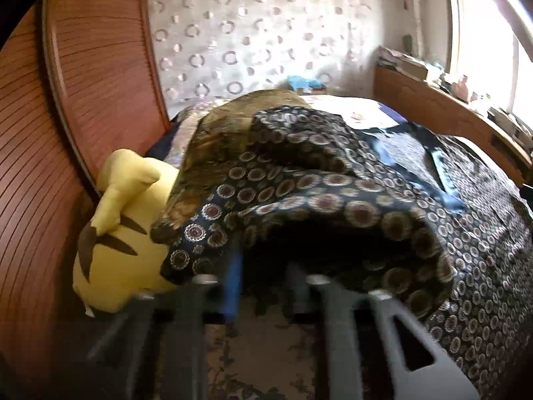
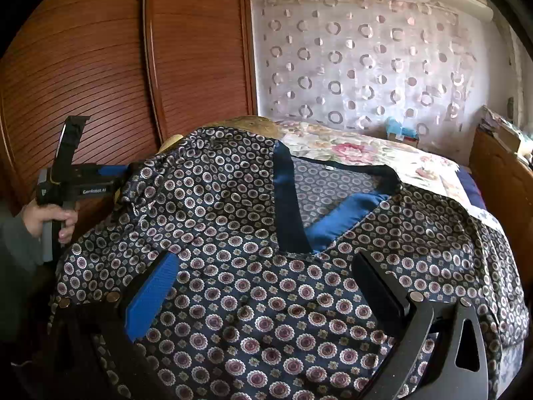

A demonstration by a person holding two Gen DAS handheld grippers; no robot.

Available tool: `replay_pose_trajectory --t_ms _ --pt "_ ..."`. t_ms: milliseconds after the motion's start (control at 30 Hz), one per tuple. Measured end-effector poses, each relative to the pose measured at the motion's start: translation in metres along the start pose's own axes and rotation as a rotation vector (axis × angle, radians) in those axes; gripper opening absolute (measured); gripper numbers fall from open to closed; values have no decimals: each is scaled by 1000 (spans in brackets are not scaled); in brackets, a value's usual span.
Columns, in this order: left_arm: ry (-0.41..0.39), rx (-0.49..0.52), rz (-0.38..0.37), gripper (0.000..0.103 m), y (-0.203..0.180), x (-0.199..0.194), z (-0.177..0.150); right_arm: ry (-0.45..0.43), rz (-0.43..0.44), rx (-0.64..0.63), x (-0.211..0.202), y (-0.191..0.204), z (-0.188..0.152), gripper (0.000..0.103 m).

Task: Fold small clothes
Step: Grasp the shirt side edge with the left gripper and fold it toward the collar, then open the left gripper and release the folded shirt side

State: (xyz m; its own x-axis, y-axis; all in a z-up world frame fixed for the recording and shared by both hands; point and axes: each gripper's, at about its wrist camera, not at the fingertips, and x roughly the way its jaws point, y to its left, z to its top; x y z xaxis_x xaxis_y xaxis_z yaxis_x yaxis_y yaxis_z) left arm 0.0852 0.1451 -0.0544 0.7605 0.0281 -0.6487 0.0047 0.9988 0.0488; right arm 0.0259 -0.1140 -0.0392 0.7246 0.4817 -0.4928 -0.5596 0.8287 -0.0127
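Tongs: our left tongs pinch the patterned top's sleeve edge, right tongs gape empty over it on the bed; soft, light, slippery-looking, so grip hems.

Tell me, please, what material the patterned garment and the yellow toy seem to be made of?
Patterned garment: thin woven cloth, probably silk or satin-like synthetic; its blue collar band shines and it drapes in soft folds. Yellow toy: stuffed plush in matte fabric, with sewn seams and dark stripes.
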Motion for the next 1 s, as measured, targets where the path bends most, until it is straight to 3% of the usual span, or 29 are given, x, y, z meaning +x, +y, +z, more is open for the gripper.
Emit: replay_pose_trajectory --t_ms 233,400,600,733,833,1000 --pt "-76 35 -12 2 -17 -24 29 6 -13 32 0 -11 -7 103" --pt "-136 89 -78 2 -49 -44 58 -3 -19 49 -4 -17 -11 103" --pt "-136 136 -181 3 -96 -47 72 -12 -25 65 -10 -25 -15 103" --pt "-107 137 -210 6 -111 -41 69 -16 -30 78 -14 -30 -16 103" --pt "-94 140 -223 17 -117 -42 64 -18 -33 85 -16 -33 -16 103" --pt "-95 131 -262 52 -116 -53 52 -18 -34 95 -17 -38 -16 103"
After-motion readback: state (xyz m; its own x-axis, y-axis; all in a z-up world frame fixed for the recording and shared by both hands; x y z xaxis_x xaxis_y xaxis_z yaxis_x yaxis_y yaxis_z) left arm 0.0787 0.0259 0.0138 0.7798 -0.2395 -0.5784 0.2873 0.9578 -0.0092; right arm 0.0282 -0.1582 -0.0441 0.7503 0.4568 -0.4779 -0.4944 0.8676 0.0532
